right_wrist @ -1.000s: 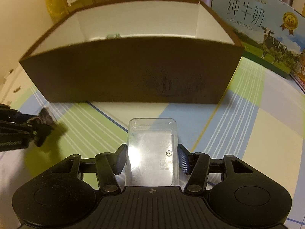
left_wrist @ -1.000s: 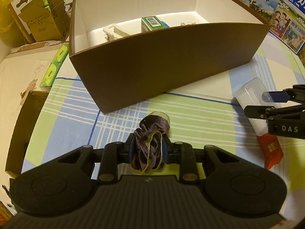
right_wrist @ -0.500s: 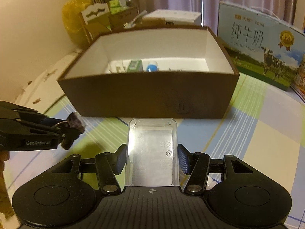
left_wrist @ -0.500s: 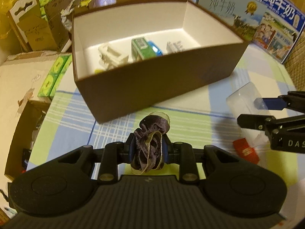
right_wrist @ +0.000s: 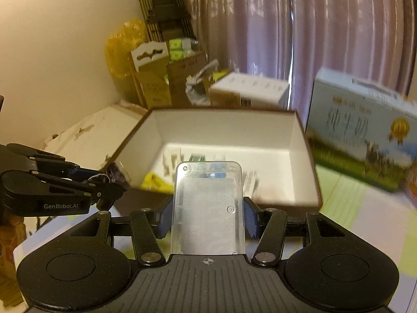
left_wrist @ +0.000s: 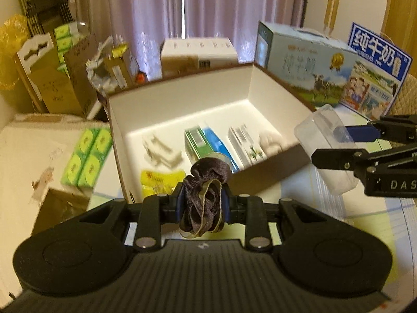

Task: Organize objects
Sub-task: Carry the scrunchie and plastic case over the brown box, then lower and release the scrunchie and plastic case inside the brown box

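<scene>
My left gripper (left_wrist: 203, 204) is shut on a dark purple scrunchie (left_wrist: 206, 195) and holds it in the air at the near wall of the brown box (left_wrist: 263, 180). My right gripper (right_wrist: 207, 216) is shut on a clear plastic case (right_wrist: 208, 208), also raised in front of the box (right_wrist: 299, 130). In the left wrist view the right gripper (left_wrist: 365, 143) with the case (left_wrist: 323, 140) is at the right, by the box's right corner. In the right wrist view the left gripper (right_wrist: 104, 185) is at the left. The box holds several small items, among them a green carton (left_wrist: 195, 143) and a yellow packet (left_wrist: 159, 180).
Milk cartons (left_wrist: 307, 65) stand behind and right of the box. Green tissue packs (left_wrist: 88, 156) lie to its left. Cardboard boxes (left_wrist: 52, 78) and a white box (left_wrist: 198, 52) stand at the back by the curtain. The table has a checked cloth (right_wrist: 365, 208).
Both grippers have risen with their objects and come closer to the box, so its inside now shows from above. The scrunchie and the clear case stay gripped.
</scene>
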